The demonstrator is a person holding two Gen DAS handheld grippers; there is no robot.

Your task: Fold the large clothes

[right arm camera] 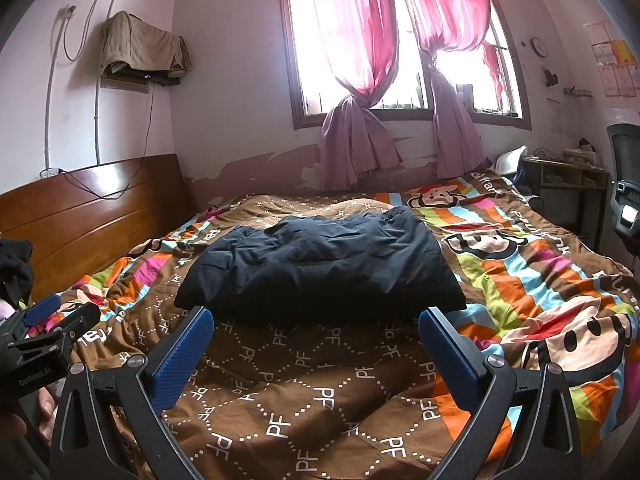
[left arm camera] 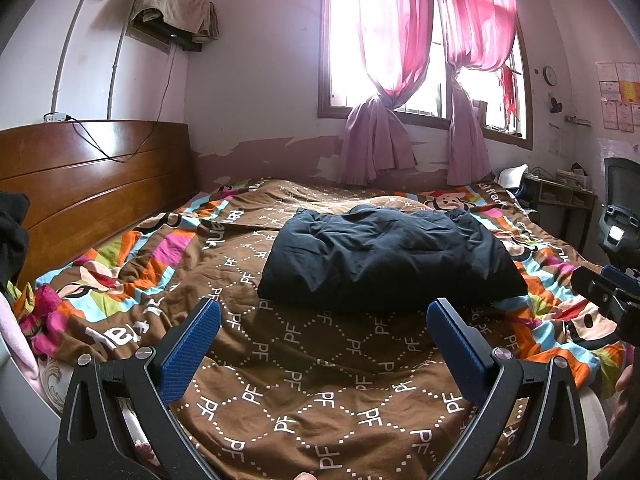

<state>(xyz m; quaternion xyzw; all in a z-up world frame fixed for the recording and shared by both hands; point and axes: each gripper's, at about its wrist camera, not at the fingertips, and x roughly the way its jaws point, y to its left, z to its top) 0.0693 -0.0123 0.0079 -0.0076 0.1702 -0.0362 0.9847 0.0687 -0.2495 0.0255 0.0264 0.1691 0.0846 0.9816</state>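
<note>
On the bed (left arm camera: 320, 380), just beyond your grippers, the dark garment (left arm camera: 390, 258) already lies folded into a neat block. Both your left gripper (left arm camera: 323, 344) and right gripper (right arm camera: 316, 354) have fingers spread, grasping nothing; little seems left.

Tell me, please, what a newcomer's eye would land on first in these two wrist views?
Most likely the dark folded garment, a navy block lying in the middle of the bed on the loud brown quilt with its PF lettering and cartoon monkeys. Next, the bright pink curtains, knotted at the window behind the bed. Nearest the cameras, the left gripper and right gripper hang open and empty, just short of the garment.
</note>
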